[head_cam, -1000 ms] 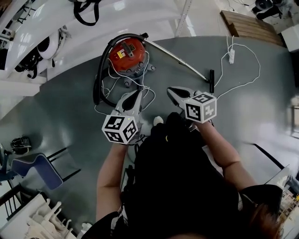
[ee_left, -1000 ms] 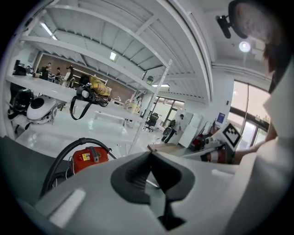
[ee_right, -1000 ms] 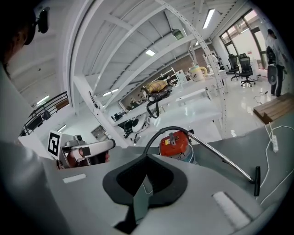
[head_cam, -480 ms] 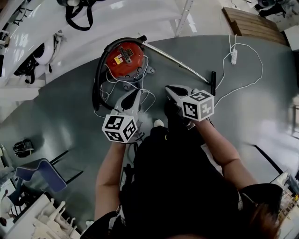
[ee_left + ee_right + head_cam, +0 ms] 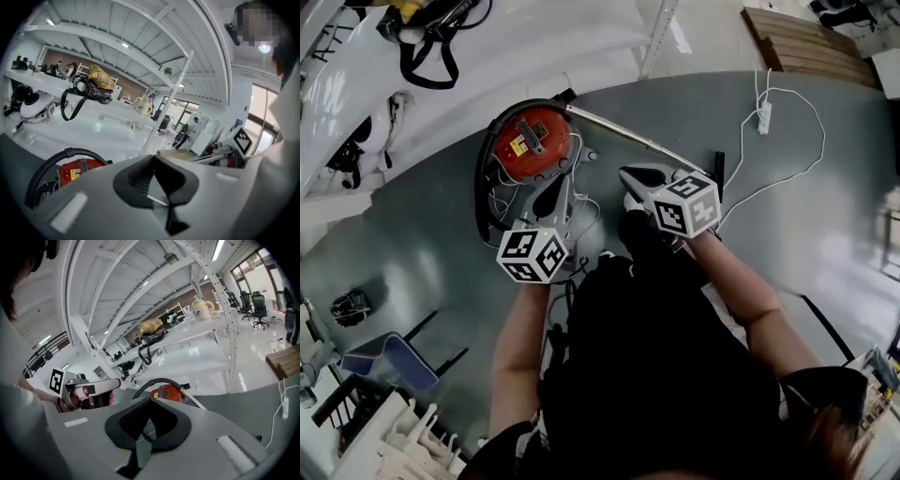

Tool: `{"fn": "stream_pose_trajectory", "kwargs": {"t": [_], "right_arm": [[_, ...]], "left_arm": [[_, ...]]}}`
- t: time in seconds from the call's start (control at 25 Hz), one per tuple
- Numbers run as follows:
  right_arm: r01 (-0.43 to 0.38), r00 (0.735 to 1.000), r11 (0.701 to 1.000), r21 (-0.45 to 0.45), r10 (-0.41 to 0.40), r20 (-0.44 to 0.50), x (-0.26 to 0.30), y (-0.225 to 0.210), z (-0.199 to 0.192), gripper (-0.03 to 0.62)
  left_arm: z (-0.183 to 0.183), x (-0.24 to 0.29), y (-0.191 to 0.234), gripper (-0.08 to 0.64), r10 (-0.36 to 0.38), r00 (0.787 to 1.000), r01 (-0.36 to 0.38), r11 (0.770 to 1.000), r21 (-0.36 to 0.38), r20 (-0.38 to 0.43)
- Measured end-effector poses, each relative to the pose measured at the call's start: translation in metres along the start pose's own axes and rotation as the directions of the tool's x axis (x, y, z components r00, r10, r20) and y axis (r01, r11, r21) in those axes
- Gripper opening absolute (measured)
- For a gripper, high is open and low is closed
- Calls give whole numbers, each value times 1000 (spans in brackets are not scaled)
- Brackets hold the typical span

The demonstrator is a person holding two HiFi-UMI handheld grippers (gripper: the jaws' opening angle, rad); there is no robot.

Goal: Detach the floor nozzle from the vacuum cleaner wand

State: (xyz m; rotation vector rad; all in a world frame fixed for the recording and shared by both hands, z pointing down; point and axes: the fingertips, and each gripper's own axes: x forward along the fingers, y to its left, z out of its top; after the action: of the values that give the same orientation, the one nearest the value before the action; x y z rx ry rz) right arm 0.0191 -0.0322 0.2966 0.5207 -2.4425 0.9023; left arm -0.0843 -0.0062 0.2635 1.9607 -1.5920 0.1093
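The grey floor (image 5: 412, 234) fills most of the head view and meets a glossy white surface along its far edge. A person (image 5: 656, 356) in a dark top stands near the floor's middle, with both arms stretched forward. Close to the far edge, toward the left, sits the red vacuum cleaner (image 5: 528, 141), and its black hose (image 5: 480, 183) curves round its left side. From the canister the metal wand (image 5: 628, 134) slants to the right across the floor. The floor nozzle (image 5: 719, 167) shows as a short dark bar at the wand's far end, lying on the floor just beside the right gripper's marker cube. The joint between nozzle and wand is too small to make out. A wooden pallet (image 5: 806, 47) lies beyond the floor's far right corner. A white power strip (image 5: 762, 116) with a looping cable (image 5: 811, 141) lies on the grey floor near that corner. The left gripper (image 5: 555, 180) points toward the vacuum cleaner and is held clear of it. The right gripper (image 5: 625, 174) points the same way, near the wand but not touching it. In the left gripper view the jaws are pressed together with nothing between them, and the right gripper view shows its jaws likewise together and empty.
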Motion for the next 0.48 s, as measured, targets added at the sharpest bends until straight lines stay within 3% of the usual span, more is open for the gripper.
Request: {"fn": "stream_pose_trajectory", "kwargs": {"t": [0.24,0.48], "right_arm": [[-86,996,996,23,86,12,4,-45,27,-6],[-74,997,997,13,74,-2,22,-81,34,-6]], "left_arm": [[16,50,7,9,57,998,-57,998,-1,-41],[14,79,14,9,70,996,-70,998,0,-56]]}}
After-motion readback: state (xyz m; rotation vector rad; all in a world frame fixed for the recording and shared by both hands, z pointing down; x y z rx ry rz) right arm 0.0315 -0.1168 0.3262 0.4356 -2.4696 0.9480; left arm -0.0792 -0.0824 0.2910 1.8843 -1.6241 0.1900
